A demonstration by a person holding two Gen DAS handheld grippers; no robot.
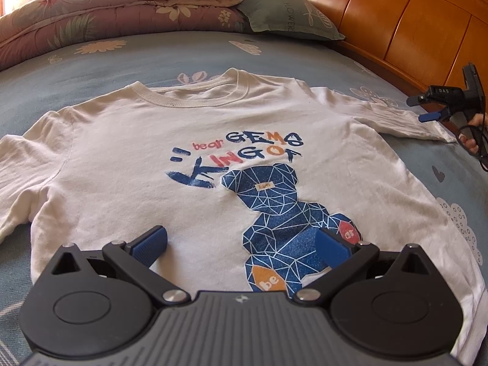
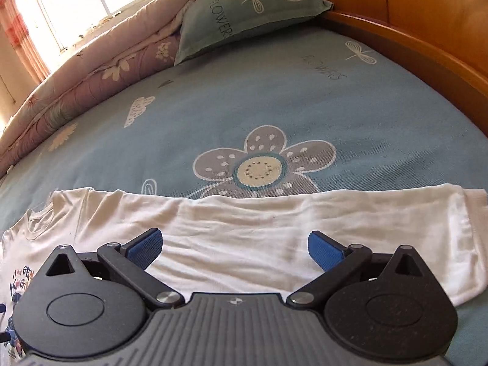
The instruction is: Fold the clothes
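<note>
A white T-shirt [image 1: 128,152] with a blue bear print lies flat, face up, on the blue bedsheet [image 1: 106,58]. My left gripper [image 1: 242,245] hovers open over the shirt's lower front, nothing between its blue pads. In the left wrist view my right gripper [image 1: 427,117] is at the far right, beside the end of the shirt's right sleeve, held by a hand. Through the right wrist camera, that gripper [image 2: 235,247] stands open above the spread sleeve of the T-shirt [image 2: 244,225], with nothing between its fingers.
A folded floral quilt [image 1: 122,6] and a green pillow [image 1: 286,15] lie at the head of the bed. The wooden bed frame [image 1: 411,30] curves along the right side. Open bedsheet [image 2: 259,91] stretches beyond the sleeve.
</note>
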